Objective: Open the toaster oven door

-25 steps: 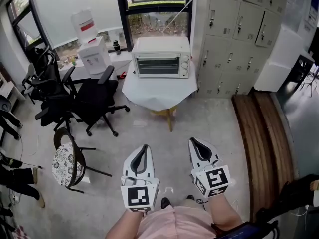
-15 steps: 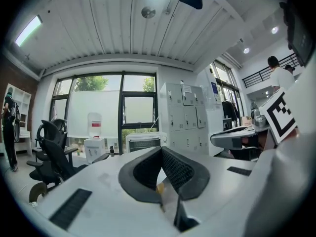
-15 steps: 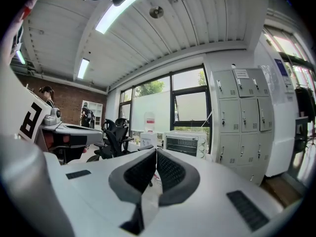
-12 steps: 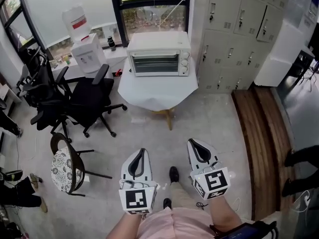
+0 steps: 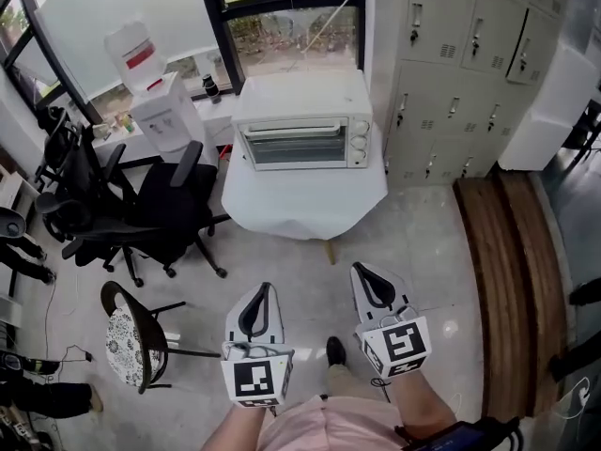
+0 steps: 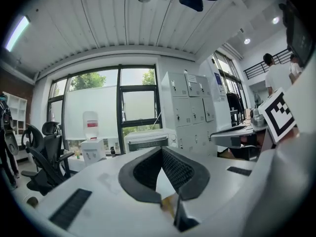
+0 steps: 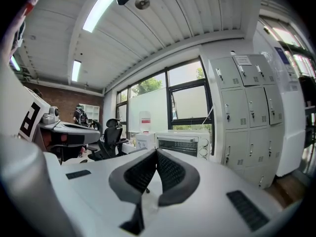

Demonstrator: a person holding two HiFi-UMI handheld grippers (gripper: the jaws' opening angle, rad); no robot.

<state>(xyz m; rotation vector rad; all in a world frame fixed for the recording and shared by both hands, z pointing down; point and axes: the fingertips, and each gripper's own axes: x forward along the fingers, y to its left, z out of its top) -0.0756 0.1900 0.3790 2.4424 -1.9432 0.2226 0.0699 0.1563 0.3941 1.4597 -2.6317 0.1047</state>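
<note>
OFFICE CORNER: A white toaster oven [image 5: 300, 132], its glass door shut, sits at the upper centre of the head view on a small desk [image 5: 305, 205] draped in a white cloth, backed against a dark-framed window [image 5: 286, 36]. Grey lockers [image 5: 460, 73] fill the upper right, just beside the desk. A water dispenser [image 5: 161, 111] with its bottle stands at the upper left, and black office chairs [image 5: 141, 205] crowd the left edge, the nearest one close to the desk's left side. A round-backed chair with a patterned seat [image 5: 127, 332] stands at the lower left. A band of wooden boards [image 5: 512, 280] runs down the right side of the grey concrete floor [image 5: 413, 242].

The person stands well back from the desk, holding both tools low at the bottom of the frame, side by side and apart, each pointing up the frame toward the oven. The left claw [image 5: 265, 292] has its tips pressed together with nothing between them; the right claw [image 5: 361, 271] is likewise pressed together at the tips and empty. Each claw's own view shows the oven straight ahead beyond the tips, well apart from them.

Bare floor lies open between the claws and the desk's front edge, with the chairs hemming it on the left and the boards and lockers on the right
</note>
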